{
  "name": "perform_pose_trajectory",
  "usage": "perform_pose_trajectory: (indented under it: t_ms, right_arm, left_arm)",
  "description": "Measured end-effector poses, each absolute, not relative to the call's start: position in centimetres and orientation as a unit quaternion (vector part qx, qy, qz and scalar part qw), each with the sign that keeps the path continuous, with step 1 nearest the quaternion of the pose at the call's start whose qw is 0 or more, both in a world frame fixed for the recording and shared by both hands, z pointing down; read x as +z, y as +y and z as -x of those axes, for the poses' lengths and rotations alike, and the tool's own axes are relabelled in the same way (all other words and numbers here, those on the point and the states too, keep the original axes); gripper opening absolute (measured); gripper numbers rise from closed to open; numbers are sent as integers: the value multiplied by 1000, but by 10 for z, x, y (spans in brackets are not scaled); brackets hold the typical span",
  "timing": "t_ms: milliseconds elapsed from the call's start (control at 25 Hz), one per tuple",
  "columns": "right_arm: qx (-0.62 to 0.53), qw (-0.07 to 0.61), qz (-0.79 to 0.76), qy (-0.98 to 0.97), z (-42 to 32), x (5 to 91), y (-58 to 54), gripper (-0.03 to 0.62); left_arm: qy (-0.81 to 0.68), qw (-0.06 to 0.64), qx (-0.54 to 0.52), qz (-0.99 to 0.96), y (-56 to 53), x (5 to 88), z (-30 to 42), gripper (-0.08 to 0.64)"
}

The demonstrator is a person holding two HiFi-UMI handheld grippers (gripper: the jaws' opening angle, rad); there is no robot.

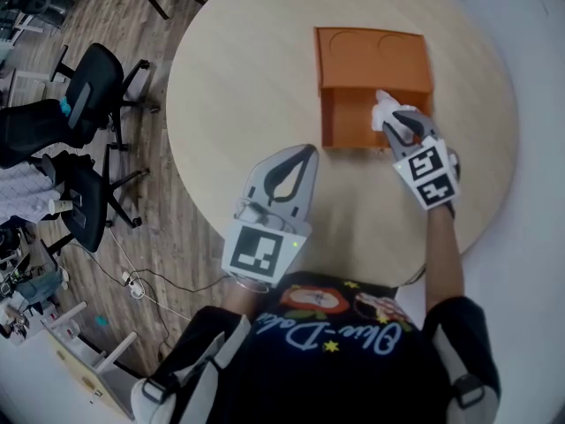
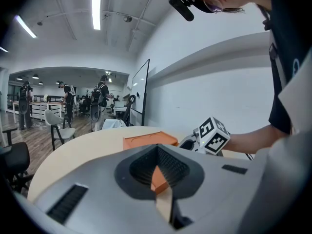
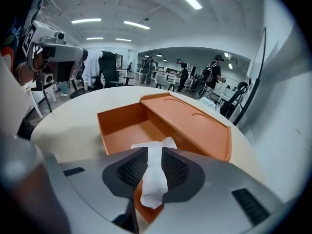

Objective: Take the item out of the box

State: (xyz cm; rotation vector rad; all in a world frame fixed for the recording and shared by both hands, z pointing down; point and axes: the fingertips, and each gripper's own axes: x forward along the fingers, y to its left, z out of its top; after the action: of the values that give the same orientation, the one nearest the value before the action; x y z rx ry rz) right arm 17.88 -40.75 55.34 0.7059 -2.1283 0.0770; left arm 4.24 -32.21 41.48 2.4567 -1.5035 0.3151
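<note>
An orange box point(image 1: 371, 82) lies on the round table point(image 1: 247, 78), its lid point(image 1: 375, 56) folded back on the far side and its tray open toward me. My right gripper point(image 1: 395, 124) is over the tray's near right corner, shut on a white crumpled cloth point(image 1: 383, 110). In the right gripper view the cloth point(image 3: 155, 172) is pinched between the pads above the box point(image 3: 141, 128). My left gripper point(image 1: 284, 177) hovers over the table in front of the box, shut and holding nothing. In the left gripper view the box point(image 2: 146, 141) lies ahead with the right gripper point(image 2: 207, 136) beside it.
Office chairs point(image 1: 84, 104) and cables stand on the wood floor left of the table. A small wooden stool point(image 1: 84, 365) is at the lower left. People stand in the far office background point(image 2: 68, 104).
</note>
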Motion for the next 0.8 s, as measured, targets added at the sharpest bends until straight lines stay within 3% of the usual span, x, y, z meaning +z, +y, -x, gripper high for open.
perform_pose_trajectory:
  t_ms: [160,520,640,800]
  right_arm:
    - [8,489,-263,-832,-182,563,-408,66]
    - [-2,514,-257,-819,-184,575,-415,64]
    - [-10,524,-253,-813,-185,579,-413,6]
    - [-2,516,-254,-818,-182,584,-409,-2]
  left_arm:
    - [-515,123,108,-841,-323,411,-44,-15]
    - [-519,120,106,-840,-323,411,-40,-15]
    - [-519,117,105,-840,-322,409,-42,-15]
    - [-522,116,107,-838,-318,412,-38,-15]
